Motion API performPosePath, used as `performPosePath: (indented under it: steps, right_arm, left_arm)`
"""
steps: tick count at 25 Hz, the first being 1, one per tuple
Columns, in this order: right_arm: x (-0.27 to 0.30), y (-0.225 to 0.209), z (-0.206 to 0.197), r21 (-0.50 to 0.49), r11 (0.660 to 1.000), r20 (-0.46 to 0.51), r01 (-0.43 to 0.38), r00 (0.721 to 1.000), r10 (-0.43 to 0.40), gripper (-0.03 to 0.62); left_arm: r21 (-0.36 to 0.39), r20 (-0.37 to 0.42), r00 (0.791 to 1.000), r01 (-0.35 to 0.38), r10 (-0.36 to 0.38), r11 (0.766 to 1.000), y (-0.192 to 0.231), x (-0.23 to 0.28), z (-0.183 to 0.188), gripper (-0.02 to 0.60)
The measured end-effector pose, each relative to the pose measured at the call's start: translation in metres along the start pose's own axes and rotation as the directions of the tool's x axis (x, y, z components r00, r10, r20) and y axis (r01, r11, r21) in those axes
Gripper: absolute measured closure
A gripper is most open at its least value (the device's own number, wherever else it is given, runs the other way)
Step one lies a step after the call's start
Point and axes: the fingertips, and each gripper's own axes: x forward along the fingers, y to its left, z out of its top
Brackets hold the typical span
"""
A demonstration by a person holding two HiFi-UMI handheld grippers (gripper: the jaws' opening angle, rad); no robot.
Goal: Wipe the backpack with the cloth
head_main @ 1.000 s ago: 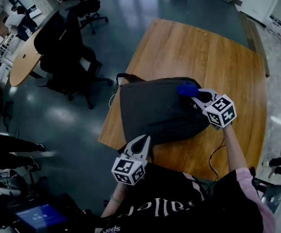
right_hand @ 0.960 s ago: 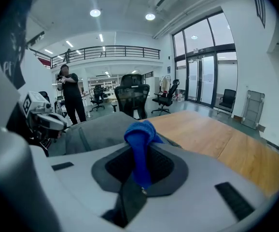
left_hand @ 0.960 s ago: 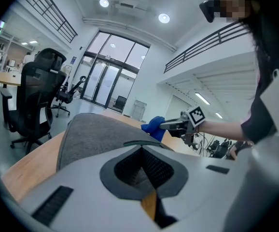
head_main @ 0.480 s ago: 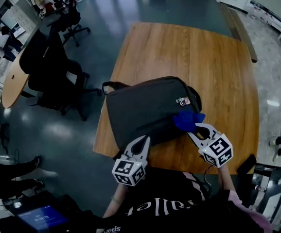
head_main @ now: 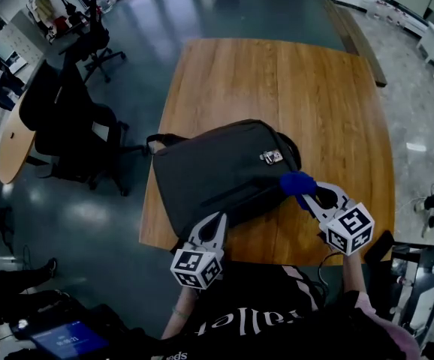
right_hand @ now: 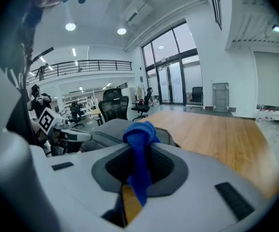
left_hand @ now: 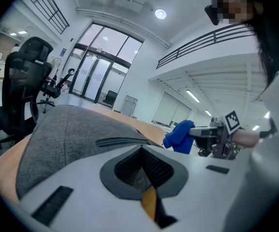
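Note:
A dark grey backpack (head_main: 224, 169) lies flat on the wooden table (head_main: 292, 81), its strap hanging over the left edge. My right gripper (head_main: 308, 190) is shut on a blue cloth (head_main: 297, 181), which rests at the backpack's near right corner, just below its small tag. The right gripper view shows the cloth (right_hand: 139, 133) bunched between the jaws, with the backpack (right_hand: 111, 128) beyond. My left gripper (head_main: 217, 220) is shut with nothing in it, and its tips are at the backpack's near edge. In the left gripper view the backpack (left_hand: 67, 134) fills the left and the cloth (left_hand: 180, 137) hangs at the right.
Black office chairs (head_main: 59, 118) stand on the dark floor left of the table. The table's near edge runs just in front of my body. A lit tablet screen (head_main: 67, 340) sits at the bottom left. Bare wood stretches beyond and right of the backpack.
The right gripper has drawn the cloth from the backpack's far right corner toward me, to its near right corner. The left gripper has stayed at the near edge.

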Motion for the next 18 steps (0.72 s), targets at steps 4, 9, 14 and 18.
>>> performPosePath:
  steps: [4, 9, 14, 18]
  right_arm:
    - [0.017, -0.054, 0.03, -0.053, 0.997, 0.026, 0.051, 0.998, -0.05, 0.539]
    - [0.065, -0.108, 0.063, -0.148, 0.987, 0.018, 0.062, 0.998, -0.06, 0.539]
    - [0.12, -0.133, 0.068, -0.217, 0.976, 0.007, -0.027, 1.0, 0.029, 0.539]
    - [0.152, -0.131, 0.038, -0.279, 0.955, -0.094, -0.106, 0.992, 0.083, 0.539]
  left_arm:
    - [-0.01, 0.004, 1.0, -0.017, 0.017, 1.0, 0.003, -0.001, -0.001, 0.581]
    - [-0.023, 0.009, 0.998, -0.054, 0.054, 0.998, 0.007, -0.005, -0.002, 0.581]
    - [-0.036, 0.014, 0.995, -0.101, 0.101, 0.994, 0.007, -0.014, -0.007, 0.581]
    - [-0.049, 0.017, 0.988, -0.15, 0.151, 0.987, 0.013, -0.022, -0.009, 0.581]
